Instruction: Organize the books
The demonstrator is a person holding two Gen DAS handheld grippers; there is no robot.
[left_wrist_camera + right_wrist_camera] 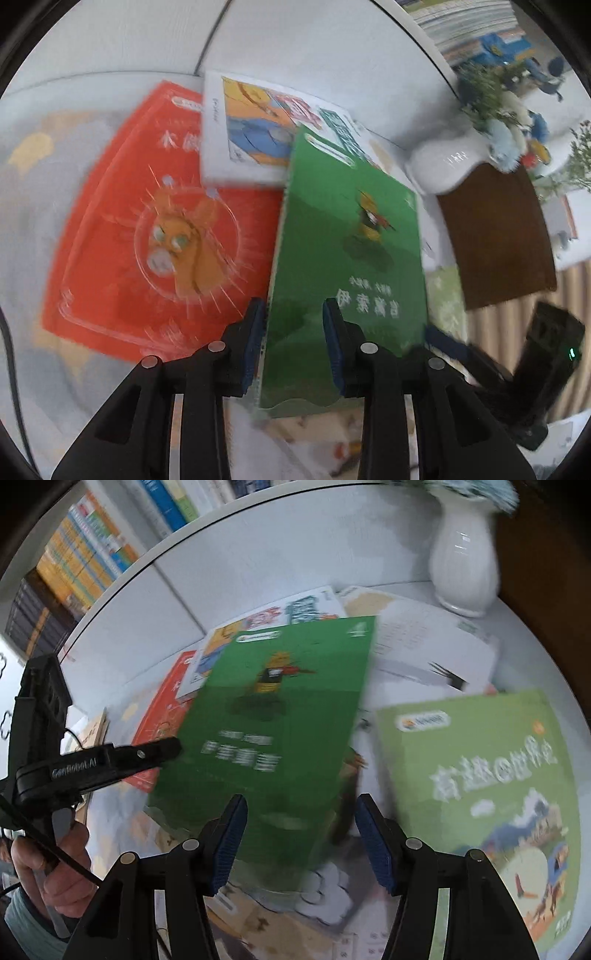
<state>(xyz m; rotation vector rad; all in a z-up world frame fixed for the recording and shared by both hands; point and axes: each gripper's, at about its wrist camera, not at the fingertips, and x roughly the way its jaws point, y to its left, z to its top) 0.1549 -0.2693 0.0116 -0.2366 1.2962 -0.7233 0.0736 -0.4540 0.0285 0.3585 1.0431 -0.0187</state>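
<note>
A dark green book (347, 258) lies tilted over a red book (147, 236) and a white picture book (255, 129) on the white table. My left gripper (293, 343) straddles the green book's near left edge with jaws apart. In the right wrist view the same green book (273, 716) sits just ahead of my right gripper (299, 834), which is open and empty above it. A light green book (487, 775) lies to the right. The left gripper's finger (147, 753) reaches the green book's left edge.
A white vase (465, 561) with flowers stands at the back right, beside a brown board (495, 236). Open white books (424, 642) lie behind the green one. Shelves of books (85, 561) stand beyond the table's curved edge. Loose papers and cards (317, 893) lie near the front.
</note>
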